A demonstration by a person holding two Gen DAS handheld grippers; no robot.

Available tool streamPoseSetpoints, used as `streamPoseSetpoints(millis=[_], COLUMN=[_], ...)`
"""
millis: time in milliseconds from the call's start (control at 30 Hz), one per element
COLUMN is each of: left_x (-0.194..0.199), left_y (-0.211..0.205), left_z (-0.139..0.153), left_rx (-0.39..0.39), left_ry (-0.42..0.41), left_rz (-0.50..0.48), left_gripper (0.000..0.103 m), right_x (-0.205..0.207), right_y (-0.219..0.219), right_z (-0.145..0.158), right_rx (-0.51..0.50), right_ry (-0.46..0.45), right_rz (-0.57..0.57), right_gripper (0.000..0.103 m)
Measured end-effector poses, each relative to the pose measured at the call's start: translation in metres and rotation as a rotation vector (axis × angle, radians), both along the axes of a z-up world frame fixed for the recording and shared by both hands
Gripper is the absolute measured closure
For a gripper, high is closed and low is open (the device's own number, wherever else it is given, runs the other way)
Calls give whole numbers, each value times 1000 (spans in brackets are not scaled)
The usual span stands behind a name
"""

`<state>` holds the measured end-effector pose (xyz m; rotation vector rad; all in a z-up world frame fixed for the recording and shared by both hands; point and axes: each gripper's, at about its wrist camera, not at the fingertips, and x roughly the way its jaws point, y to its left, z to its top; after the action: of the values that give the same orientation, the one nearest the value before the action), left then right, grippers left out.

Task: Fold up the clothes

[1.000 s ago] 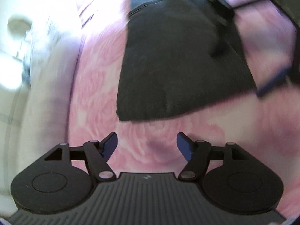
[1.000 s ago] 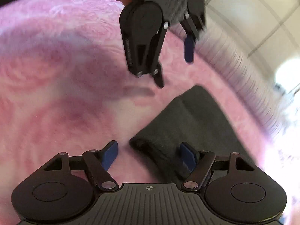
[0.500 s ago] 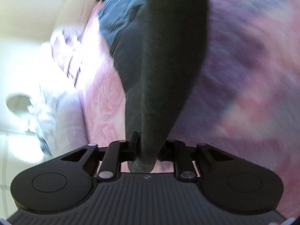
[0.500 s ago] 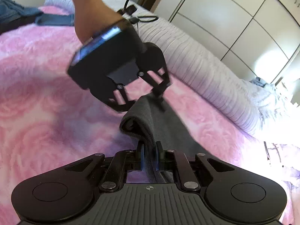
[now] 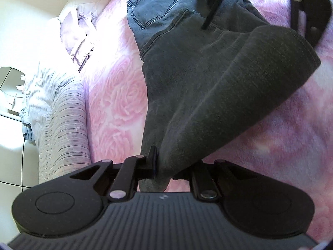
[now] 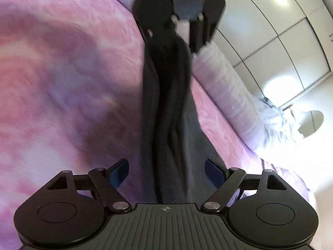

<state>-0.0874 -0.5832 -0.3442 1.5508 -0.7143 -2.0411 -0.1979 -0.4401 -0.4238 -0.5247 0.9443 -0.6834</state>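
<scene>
No brand name, label or readable writing is showing anywhere; the only mark is a small crosshair symbol moulded into each gripper's black ribbed body.

One dark grey knitted garment (image 5: 210,87) is lying stretched across the pink rose-patterned plush bedspread (image 5: 116,95), partly lifted off it. The left gripper (image 5: 161,166) is pinching a bunched end of this garment, its jaws nearly together with the cloth clamped between the blue pads. The right gripper (image 6: 166,171) is opening its jaws; the two blue-padded fingers (image 6: 119,171) are standing well apart, and the same garment (image 6: 168,104) is running between them without either pad pressing on it.

One pair of blue denim jeans (image 5: 158,6) is lying beyond the grey garment, its far end under it. One striped grey-lilac bolster (image 5: 64,125) is edging the bedspread. White wardrobe doors (image 6: 281,41) are standing behind.
</scene>
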Motion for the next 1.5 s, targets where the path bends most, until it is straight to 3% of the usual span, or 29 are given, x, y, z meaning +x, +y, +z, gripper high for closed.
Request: streamPoseSetpoints(millis=[33,67,133,300,467,600,767,900,1033,1100,1200,1267,1367,1500], left_x=[0,0,1,16,43,42,-5,-70,-135,-161,-182,-192,-206,-216], left_y=[3,5,9,41,100,121,89,30,-39,-73,-112,-128,-139,-142], left_z=[2,4,11,38,83,136,190,218,225,228,221,200,163,116], left_rx=[-5,-10,-22,-10,102,210,291,283,257,255,311,360,425,490], left_ry=[0,0,6,-5,-53,-71,-87,-30,100,192,342,354,323,265], left_rz=[2,5,11,41,119,165,158,185,208,238,341,391,433,466], left_gripper=[93,93,93,93,93,93,92,84,65,64,62,62,62,62], right_x=[0,1,3,5,5,-5,-37,-84,-141,-171,-215,-245,-276,-298], right_y=[-6,-11,-12,8,59,95,85,25,-59,-92,-124,-144,-158,-155], right_z=[3,7,17,52,95,129,170,191,182,168,121,87,48,60], right_rx=[25,64,101,167,316,459,602,722,857,914,1047,1139,1299,1300], right_ry=[-4,-8,-12,-69,-187,-309,-479,-626,-805,-881,-1015,-1105,-1207,-1289], right_rz=[-14,-25,-29,-45,-19,24,-23,-114,-258,-344,-534,-668,-821,-845], right_gripper=[72,84,92,94,94,94,94,94,94,94,94,94,82,62])
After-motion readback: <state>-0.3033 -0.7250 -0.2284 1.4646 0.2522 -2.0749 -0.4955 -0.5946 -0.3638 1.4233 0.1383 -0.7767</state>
